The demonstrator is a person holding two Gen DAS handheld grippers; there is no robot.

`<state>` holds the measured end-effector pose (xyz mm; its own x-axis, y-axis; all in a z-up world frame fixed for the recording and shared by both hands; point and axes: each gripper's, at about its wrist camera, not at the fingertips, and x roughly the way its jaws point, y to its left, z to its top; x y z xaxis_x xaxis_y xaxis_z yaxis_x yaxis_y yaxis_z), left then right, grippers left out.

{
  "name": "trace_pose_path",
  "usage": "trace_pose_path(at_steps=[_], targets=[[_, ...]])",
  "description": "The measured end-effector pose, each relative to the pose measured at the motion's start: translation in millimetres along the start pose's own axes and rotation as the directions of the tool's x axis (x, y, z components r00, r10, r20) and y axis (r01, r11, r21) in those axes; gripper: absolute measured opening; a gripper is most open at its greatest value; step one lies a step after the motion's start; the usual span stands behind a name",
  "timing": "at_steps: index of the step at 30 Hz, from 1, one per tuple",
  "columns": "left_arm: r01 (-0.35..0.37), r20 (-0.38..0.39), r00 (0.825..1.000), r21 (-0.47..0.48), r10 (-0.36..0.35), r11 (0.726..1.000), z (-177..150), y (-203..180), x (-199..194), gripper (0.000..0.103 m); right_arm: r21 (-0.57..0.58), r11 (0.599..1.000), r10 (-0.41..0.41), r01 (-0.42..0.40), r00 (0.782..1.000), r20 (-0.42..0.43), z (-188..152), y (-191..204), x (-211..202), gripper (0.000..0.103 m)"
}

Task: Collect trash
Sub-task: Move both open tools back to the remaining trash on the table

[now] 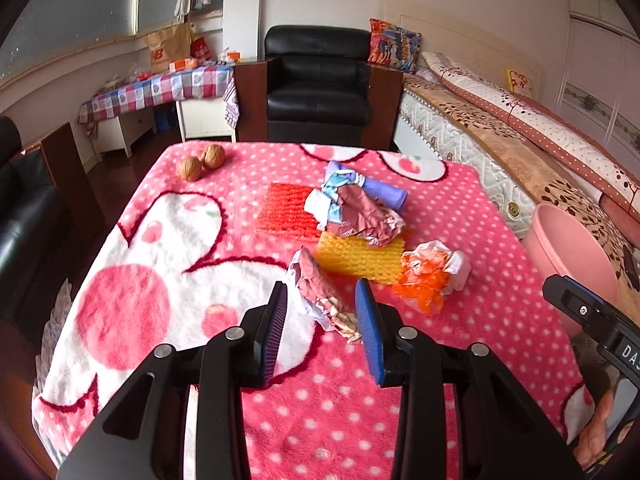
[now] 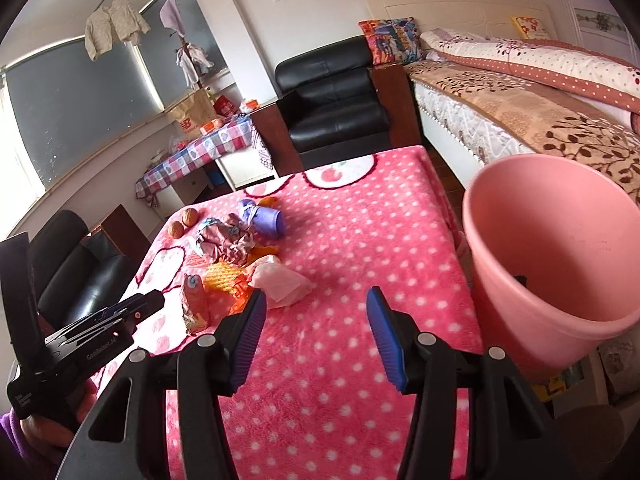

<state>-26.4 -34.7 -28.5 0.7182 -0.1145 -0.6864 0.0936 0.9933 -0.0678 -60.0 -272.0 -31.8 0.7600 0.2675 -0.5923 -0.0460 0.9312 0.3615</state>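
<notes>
**Left jaws straddle a paper wad, bin waits on the right**

Nearest of all, the left gripper [image 1: 322, 312] stands with its ribbed blue pads apart on either side of a crumpled paper wad [image 1: 320, 300], dull red and white, creased into sharp folds. The pads look not yet pressed on it; I judge this the reach step of one more pickup. The next move calls for lowering a little and closing squarely on the wad's thick middle, since loose paper will crush and slip if caught by an edge.

The right gripper [image 2: 316, 316] hangs with jaws apart and nothing between them, over bare pink blanket [image 2: 360, 360], a fleecy, white-dotted cover on the table. Just right of it rises the pink bin [image 2: 520, 240], smooth plastic, round and tilted in this view, with a dark scrap near its bottom.

Farther in lies the rest of the trash: an orange-and-white crumpled wrapper [image 1: 434, 276], a yellow foam net [image 1: 360, 260] with a knobbly weave, a red foam net [image 1: 286, 212] beyond it, a bigger paper ball [image 1: 360, 216] on top, and a lilac roll [image 1: 384, 192].

At the far left edge sit two walnuts [image 1: 202, 162], hard and wrinkled.
</notes>
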Motion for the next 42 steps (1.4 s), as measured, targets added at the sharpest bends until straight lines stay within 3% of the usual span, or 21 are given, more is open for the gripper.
trace_pose_path(at_steps=[7, 22, 26, 30, 42], targets=[[0.014, -0.054, 0.998, -0.06, -0.018, 0.998, 6.1, 2.2, 19.9, 0.036, -0.033, 0.999, 0.019, -0.019, 0.999, -0.026, -1.3, 6.1, 10.2, 0.052], [-0.022, -0.101, 0.995, -0.051, 0.017, 0.998, 0.9, 7.0, 40.6, 0.035, -0.063, 0.996, 0.061, -0.066, 0.995, -0.074, 10.4, 24.2, 38.7, 0.058], [-0.017, -0.08, 0.997, -0.049, 0.013, 0.999, 1.7, 12.1, 35.1, 0.017, -0.088, 0.994, 0.065, -0.072, 0.995, -0.081, 12.1, 34.0, 46.7, 0.059], [-0.008, -0.064, 0.998, -0.041, 0.006, 0.999, 1.9, 11.9, 29.4, 0.007, -0.111, 0.991, 0.063, -0.074, 0.993, -0.098, 14.8, 41.2, 55.9, 0.062], [0.045, -0.042, 0.998, -0.062, -0.048, 0.997, 4.2, 20.7, 17.7, 0.004, -0.213, 0.975, 0.018, -0.057, 0.984, -0.18, 17.6, 59.2, 91.7, 0.066]])
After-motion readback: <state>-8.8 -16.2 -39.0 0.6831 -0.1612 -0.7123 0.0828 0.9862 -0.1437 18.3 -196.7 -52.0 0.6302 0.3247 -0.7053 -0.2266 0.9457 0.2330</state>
